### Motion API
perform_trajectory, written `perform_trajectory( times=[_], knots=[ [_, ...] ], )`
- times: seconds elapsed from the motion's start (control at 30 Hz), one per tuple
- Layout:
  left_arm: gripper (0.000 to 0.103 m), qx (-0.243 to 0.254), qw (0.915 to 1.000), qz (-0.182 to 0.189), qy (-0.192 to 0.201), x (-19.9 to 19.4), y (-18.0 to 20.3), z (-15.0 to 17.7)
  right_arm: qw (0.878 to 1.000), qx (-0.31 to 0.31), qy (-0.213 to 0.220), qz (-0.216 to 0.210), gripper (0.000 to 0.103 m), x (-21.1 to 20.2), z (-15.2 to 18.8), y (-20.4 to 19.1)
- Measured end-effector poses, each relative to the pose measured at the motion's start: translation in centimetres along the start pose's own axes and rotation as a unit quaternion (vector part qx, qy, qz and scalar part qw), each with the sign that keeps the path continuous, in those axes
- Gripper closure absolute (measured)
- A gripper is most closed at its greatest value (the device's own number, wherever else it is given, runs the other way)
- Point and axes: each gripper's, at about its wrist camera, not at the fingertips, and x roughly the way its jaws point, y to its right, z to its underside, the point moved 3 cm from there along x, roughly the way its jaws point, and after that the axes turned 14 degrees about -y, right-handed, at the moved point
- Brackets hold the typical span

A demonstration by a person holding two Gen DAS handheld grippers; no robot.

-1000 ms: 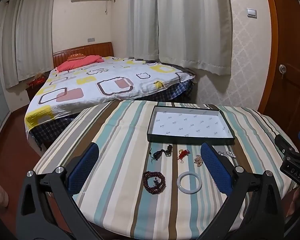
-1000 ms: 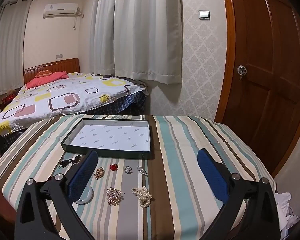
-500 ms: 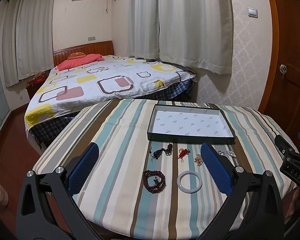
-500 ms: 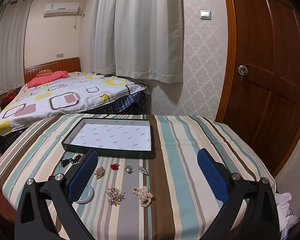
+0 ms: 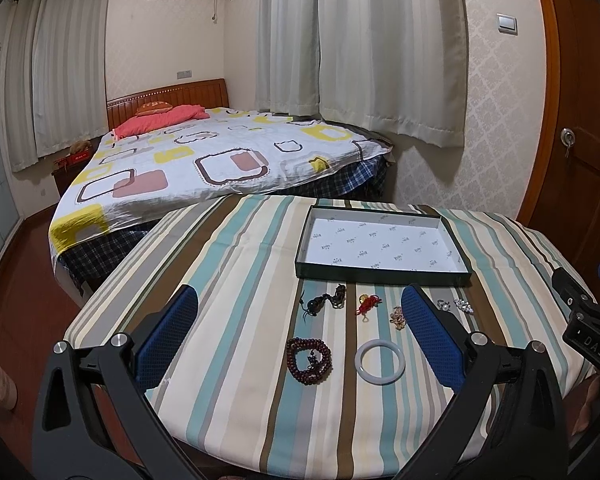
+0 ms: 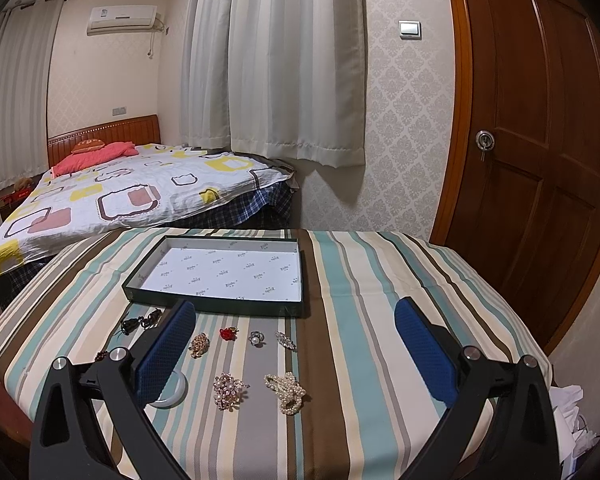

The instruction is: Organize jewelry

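Observation:
A dark green box lid with white lining (image 5: 384,274) (image 6: 216,306) lies empty on the striped tablecloth. In front of it lie a dark bead bracelet (image 5: 309,361), a white bangle (image 5: 380,361) (image 6: 176,394), a dark pendant (image 5: 324,302), a red knot charm (image 5: 367,304) (image 6: 228,333), a gold brooch (image 6: 199,345), a ring (image 6: 256,337), a crystal brooch (image 6: 229,391) and a pearl cluster (image 6: 287,393). My left gripper (image 5: 300,322) is open and empty above the near table. My right gripper (image 6: 294,334) is open and empty above the jewelry.
The round table's striped cloth (image 5: 228,280) drops off at the near edge. A bed (image 5: 204,164) stands behind the table. A wooden door (image 6: 540,152) is at the right. The right gripper's body (image 5: 584,320) shows at the right in the left wrist view.
Both grippers have eased slightly, with the views shifting a little. Nothing on the table has moved.

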Motion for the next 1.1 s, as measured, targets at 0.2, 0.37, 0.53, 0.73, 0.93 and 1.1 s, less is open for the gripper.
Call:
perform_trajectory(
  times=[0.2,0.37,0.53,0.73,0.93,1.1],
  knots=[
    [0.004,-0.001,1.0,0.001,-0.002,0.14,-0.03,0.16,1.0,0.0,0.0,0.0,0.006,-0.02,0.01,-0.04],
    [0.004,-0.001,1.0,0.001,-0.002,0.16,-0.06,0.24,1.0,0.0,0.0,0.001,0.006,0.06,0.07,-0.07],
    [0.004,-0.001,1.0,0.001,-0.003,0.16,-0.07,0.22,1.0,0.0,-0.001,0.0,0.006,0.04,0.05,-0.05],
    [0.004,-0.001,1.0,0.001,-0.003,0.14,-0.08,0.19,1.0,0.0,0.0,0.0,0.006,0.02,0.0,-0.01],
    [0.004,-0.001,1.0,0.002,-0.004,0.14,-0.05,0.16,1.0,0.001,0.0,0.0,0.006,0.06,-0.01,0.03],
    [0.004,-0.001,1.0,0.001,-0.004,0.13,-0.08,0.02,1.0,0.001,0.0,0.0,0.006,0.05,0.0,0.04]
  ],
)
